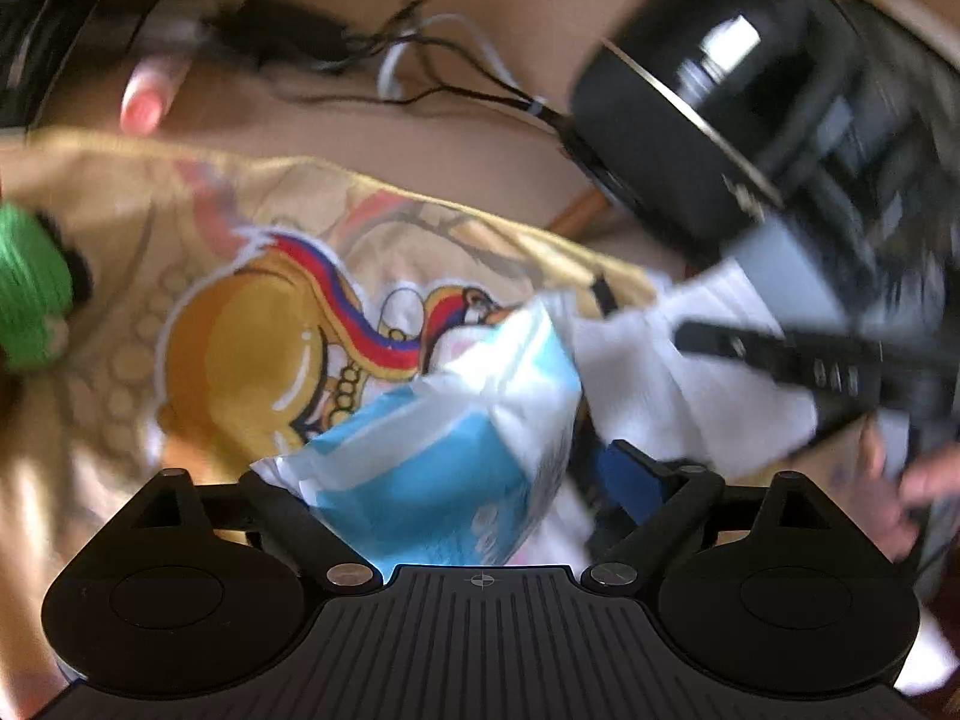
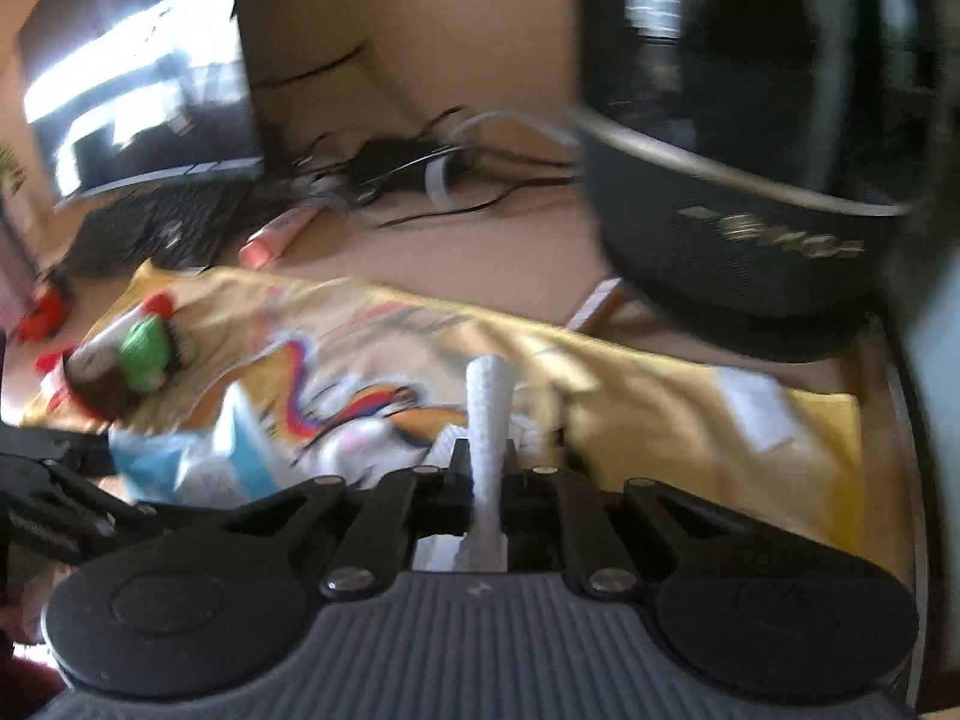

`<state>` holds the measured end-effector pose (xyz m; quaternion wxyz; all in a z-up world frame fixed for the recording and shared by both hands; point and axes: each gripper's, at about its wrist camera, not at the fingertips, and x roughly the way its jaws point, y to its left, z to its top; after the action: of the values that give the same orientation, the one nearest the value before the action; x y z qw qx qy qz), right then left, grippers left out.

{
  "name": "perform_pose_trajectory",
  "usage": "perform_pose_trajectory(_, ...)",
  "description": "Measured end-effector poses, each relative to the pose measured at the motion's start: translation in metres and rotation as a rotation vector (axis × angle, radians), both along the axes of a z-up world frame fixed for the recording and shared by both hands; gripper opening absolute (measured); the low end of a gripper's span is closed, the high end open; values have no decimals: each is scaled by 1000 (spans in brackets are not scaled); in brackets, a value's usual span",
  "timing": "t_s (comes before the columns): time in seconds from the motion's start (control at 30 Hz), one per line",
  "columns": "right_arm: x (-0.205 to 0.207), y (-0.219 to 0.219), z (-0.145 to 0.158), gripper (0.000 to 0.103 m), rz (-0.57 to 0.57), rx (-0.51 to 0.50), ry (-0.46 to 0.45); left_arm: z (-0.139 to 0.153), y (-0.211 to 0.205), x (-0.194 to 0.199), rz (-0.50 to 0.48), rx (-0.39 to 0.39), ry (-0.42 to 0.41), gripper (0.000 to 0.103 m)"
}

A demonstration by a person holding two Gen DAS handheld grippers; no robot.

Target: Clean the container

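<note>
On the yellow cloth, the right gripper pinches a white tissue — the left gripper's jaws spread around a blue-white packet.

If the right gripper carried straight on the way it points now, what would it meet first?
Probably the yellow printed cloth lying just ahead; the right gripper, shut on a white tissue, points down at it. Blur leaves depth uncertain.

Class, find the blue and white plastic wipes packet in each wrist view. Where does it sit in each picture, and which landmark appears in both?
Left wrist view: the blue and white plastic wipes packet fills the lower centre, between the hand-held gripper's spread fingers.
Right wrist view: it lies at lower left, beside the other hand-held gripper.
Shared landmark: the glossy black round container, upper right in both.
</note>
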<state>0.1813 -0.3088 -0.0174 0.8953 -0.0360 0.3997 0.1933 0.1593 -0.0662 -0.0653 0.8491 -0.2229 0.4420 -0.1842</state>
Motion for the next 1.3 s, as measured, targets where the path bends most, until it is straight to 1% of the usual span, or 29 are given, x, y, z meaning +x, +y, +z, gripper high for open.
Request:
perform_pose_trajectory(0.07, 4, -9, 5, 11, -37, -6, -16, -3, 7, 9, 65, -83, 68, 94)
perform_pose_trajectory(0.13, 6, -15, 8, 12, -57, -10, -23, -3, 18, 12, 122, -134, 107, 94)
perform_pose_trajectory(0.2, 6, -18, 10, 12, -60, -18, -31, 9, 33, 7, 159, -141, 69, 94)
perform_pose_trajectory(0.27, 5, -18, 9, 13, -54, -9, -25, 30, 51, -1, 175, -150, 6, 98)
perform_pose_trajectory(0.33, 5, -16, 10, 13, -39, 18, -15, 56, 77, -14, 196, -200, -76, 100)
perform_pose_trajectory(0.4, 4, -10, 13, 13, -3, 68, -13, 78, 100, -29, 200, -228, -172, 101)
perform_pose_trajectory(0.43, 4, -5, 16, 13, 17, 94, -18, 87, 111, -37, 203, -192, -219, 102)
perform_pose_trajectory(0.47, 4, 1, 20, 13, 40, 129, -23, 95, 119, -43, 208, -122, -251, 103)
perform_pose_trajectory(0.5, 6, 8, 24, 13, 66, 172, -23, 99, 127, -50, 219, -31, -267, 103)
perform_pose_trajectory(0.53, 8, 17, 28, 13, 98, 219, -18, 99, 133, -54, 241, 55, -261, 103)
perform_pose_trajectory(0.57, 10, 29, 32, 13, 134, 263, -11, 97, 139, -57, 269, 128, -235, 103)
perform_pose_trajectory(0.6, 13, 42, 34, 13, 172, 296, -1, 91, 145, -58, 299, 175, -195, 103)
perform_pose_trajectory(0.67, 19, 75, 31, 13, 247, 349, 39, 77, 158, -58, 357, 191, -104, 103)
perform_pose_trajectory(0.7, 22, 92, 27, 12, 288, 366, 65, 69, 163, -57, 384, 176, -61, 103)
perform_pose_trajectory(0.8, 29, 141, 3, 12, 394, 386, 153, 52, 168, -52, 442, 154, 7, 103)
perform_pose_trajectory(0.83, 32, 154, -7, 12, 411, 371, 177, 48, 168, -48, 452, 153, 15, 103)
perform_pose_trajectory(0.87, 35, 165, -17, 12, 430, 332, 189, 45, 169, -45, 462, 151, 23, 103)
perform_pose_trajectory(0.93, 42, 179, -36, 12, 432, 217, 204, 36, 171, -35, 471, 142, 50, 103)
perform_pose_trajectory(0.97, 45, 180, -44, 12, 423, 171, 217, 31, 173, -29, 471, 137, 68, 103)
perform_pose_trajectory(1.07, 46, 163, -53, 12, 385, 113, 254, 14, 178, -16, 478, 138, 112, 103)
perform_pose_trajectory(1.17, 39, 137, -49, 12, 362, 79, 251, 3, 179, -7, 480, 130, 108, 103)
perform_pose_trajectory(1.2, 36, 126, -48, 12, 353, 73, 249, 1, 179, -8, 481, 138, 88, 103)
perform_pose_trajectory(1.23, 33, 115, -46, 12, 344, 69, 248, 2, 178, -9, 480, 155, 70, 100)
perform_pose_trajectory(1.27, 31, 104, -43, 12, 328, 90, 257, 3, 177, -9, 474, 171, 55, 83)
perform_pose_trajectory(1.3, 29, 93, -40, 12, 312, 111, 267, 3, 177, -10, 460, 164, 45, 74)
